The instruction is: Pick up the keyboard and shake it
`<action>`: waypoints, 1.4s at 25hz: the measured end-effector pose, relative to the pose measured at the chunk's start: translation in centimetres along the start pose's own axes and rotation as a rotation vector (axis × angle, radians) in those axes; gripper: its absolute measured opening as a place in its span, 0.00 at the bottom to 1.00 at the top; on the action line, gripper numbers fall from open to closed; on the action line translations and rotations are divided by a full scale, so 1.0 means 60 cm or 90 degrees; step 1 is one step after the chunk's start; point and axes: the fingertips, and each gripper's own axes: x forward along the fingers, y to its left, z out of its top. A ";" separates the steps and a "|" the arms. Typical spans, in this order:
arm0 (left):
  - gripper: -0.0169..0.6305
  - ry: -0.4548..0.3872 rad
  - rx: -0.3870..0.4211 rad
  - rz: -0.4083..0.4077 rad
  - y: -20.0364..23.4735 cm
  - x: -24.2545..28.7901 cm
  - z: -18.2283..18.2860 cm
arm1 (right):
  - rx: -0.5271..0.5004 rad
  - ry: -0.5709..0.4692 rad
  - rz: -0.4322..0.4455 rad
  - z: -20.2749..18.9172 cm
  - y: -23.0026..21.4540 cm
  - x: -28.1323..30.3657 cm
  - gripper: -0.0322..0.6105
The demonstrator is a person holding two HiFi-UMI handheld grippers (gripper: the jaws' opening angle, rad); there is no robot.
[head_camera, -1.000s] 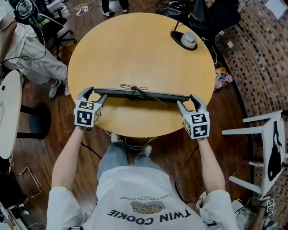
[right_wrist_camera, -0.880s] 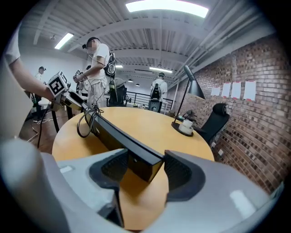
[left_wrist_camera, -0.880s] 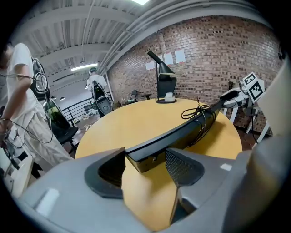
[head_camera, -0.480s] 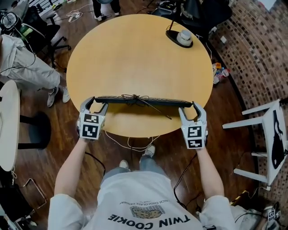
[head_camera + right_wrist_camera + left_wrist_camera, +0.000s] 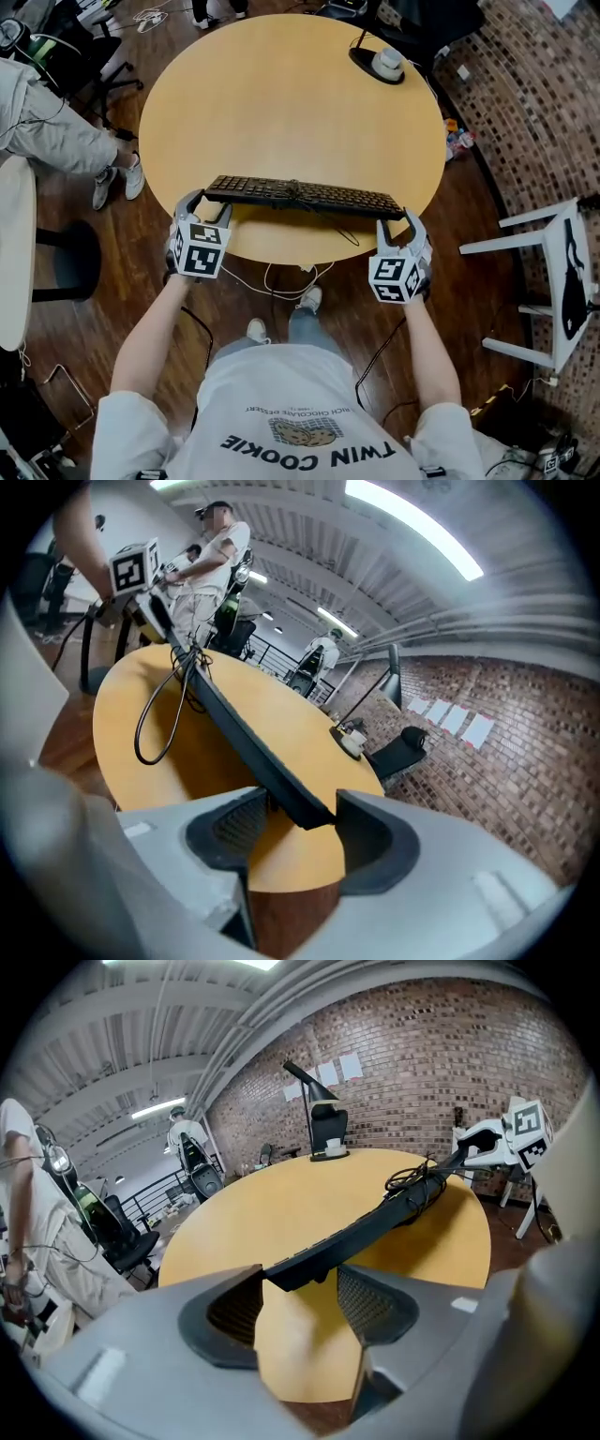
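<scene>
**Head view.** The keyboard point(image 5: 305, 196) is held over the near edge of the round table point(image 5: 281, 94), keys facing up toward the camera. The left gripper point(image 5: 208, 208) clamps its left end. The right gripper point(image 5: 398, 225) clamps its right end. A bundled cable point(image 5: 295, 187) lies across the middle of the keyboard, and a strand hangs in a loop below the table edge. A lamp base point(image 5: 367, 64) stands at the far right of the table, and a white cup point(image 5: 389, 63) sits on it. The contents of the cup cannot be seen. Only this view shows the key side of the keyboard.

**Left gripper view.** The left gripper point(image 5: 298, 1297) has its jaws set narrow, one on each side of the keyboard point(image 5: 375, 1227) end. This view shows the keyboard's edge raised clear of the table point(image 5: 272, 1213). The cable point(image 5: 417, 1180) forms a knot at mid-length. The right gripper point(image 5: 478, 1143) holds the far end. The lamp point(image 5: 314, 1115) rises in front of a brick wall point(image 5: 422, 1054), with the cup point(image 5: 331, 1150) at its foot.

**Right gripper view.** The right gripper point(image 5: 300, 832) is closed onto the keyboard point(image 5: 248, 742) end, which slopes steeply across the picture. Only here does the cable point(image 5: 155, 714) show as a long hanging loop. The left gripper point(image 5: 155, 611) is at the far end. People point(image 5: 216, 546) stand in the background.
</scene>
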 end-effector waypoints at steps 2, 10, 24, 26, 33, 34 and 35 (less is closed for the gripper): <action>0.41 0.016 0.017 0.005 -0.007 -0.002 -0.014 | -0.048 0.014 0.001 -0.013 0.015 -0.002 0.40; 0.40 0.097 0.057 -0.013 -0.040 0.018 -0.091 | -0.142 0.083 0.050 -0.071 0.090 0.010 0.36; 0.29 0.084 -0.001 -0.088 -0.059 -0.030 -0.114 | -0.120 0.170 0.125 -0.061 0.139 -0.052 0.36; 0.27 0.057 -0.015 -0.107 -0.069 -0.051 -0.112 | -0.049 0.159 0.129 -0.038 0.159 -0.082 0.36; 0.09 -0.033 -0.065 -0.180 -0.140 -0.147 -0.109 | 0.276 0.095 0.204 0.034 0.265 -0.208 0.36; 0.08 -0.036 -0.076 -0.190 -0.154 -0.164 -0.113 | 0.286 0.088 0.211 0.043 0.280 -0.226 0.36; 0.06 -0.040 -0.089 -0.199 -0.168 -0.180 -0.116 | 0.297 0.079 0.219 0.053 0.293 -0.242 0.36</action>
